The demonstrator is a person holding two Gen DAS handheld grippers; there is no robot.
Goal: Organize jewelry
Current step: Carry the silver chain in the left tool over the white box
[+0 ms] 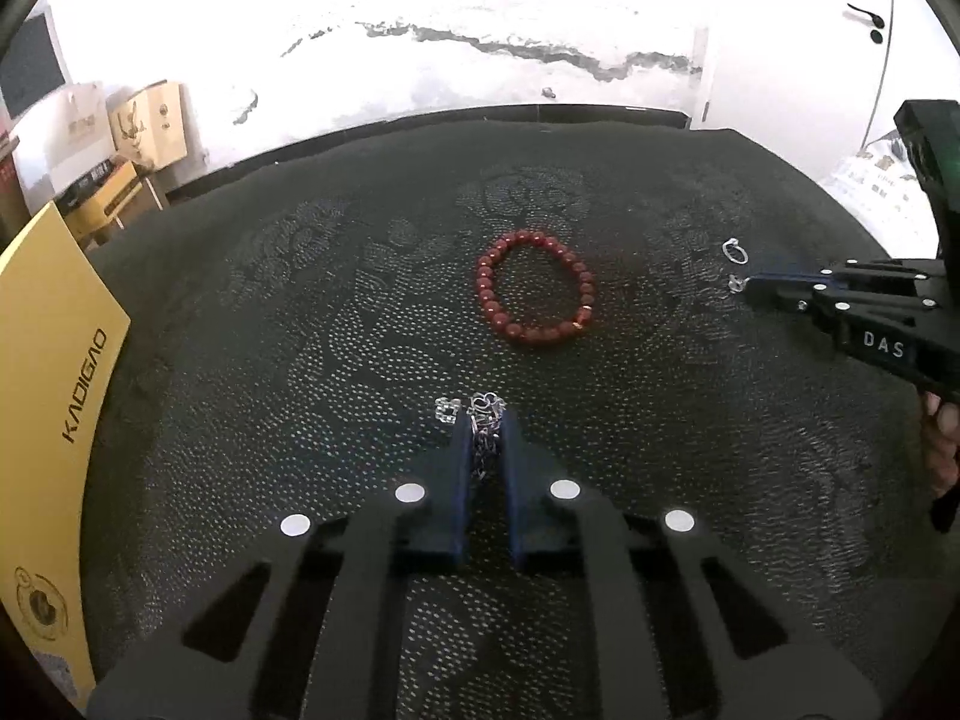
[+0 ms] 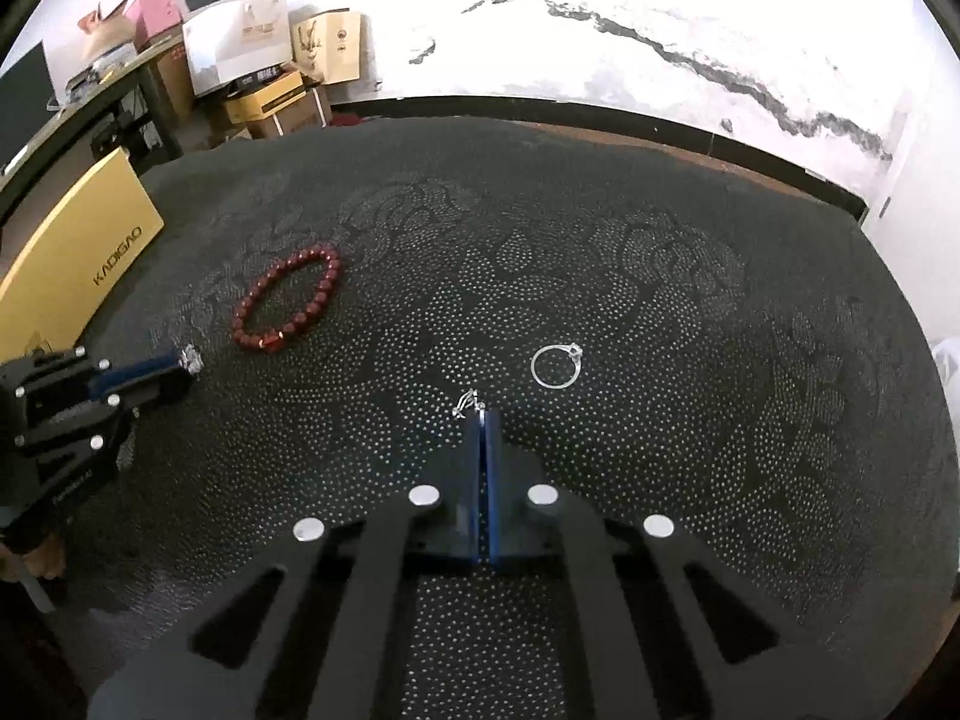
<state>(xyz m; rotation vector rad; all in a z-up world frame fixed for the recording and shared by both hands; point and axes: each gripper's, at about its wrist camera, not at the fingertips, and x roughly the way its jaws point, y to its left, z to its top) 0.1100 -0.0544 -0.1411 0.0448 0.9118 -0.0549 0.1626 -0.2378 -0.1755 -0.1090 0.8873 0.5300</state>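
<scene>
My left gripper [image 1: 485,420] is shut on a silver chain [image 1: 483,441] bunched between its fingers; a small clear piece [image 1: 447,409] lies just left of its tip. A red bead bracelet [image 1: 534,287] lies on the black cloth beyond; it also shows in the right wrist view [image 2: 288,306]. My right gripper [image 2: 482,417] is shut on a small silver earring [image 2: 465,403] at its tip. A silver ring [image 2: 557,366] lies just ahead to its right; it also shows in the left wrist view [image 1: 734,251]. The left gripper [image 2: 189,360] appears at the left of the right wrist view.
A black patterned cloth [image 1: 300,330] covers the table. A yellow KADIGAO box [image 1: 48,390] stands at the left edge; it also shows in the right wrist view [image 2: 90,252]. Cardboard boxes [image 2: 270,60] are stacked against the far wall.
</scene>
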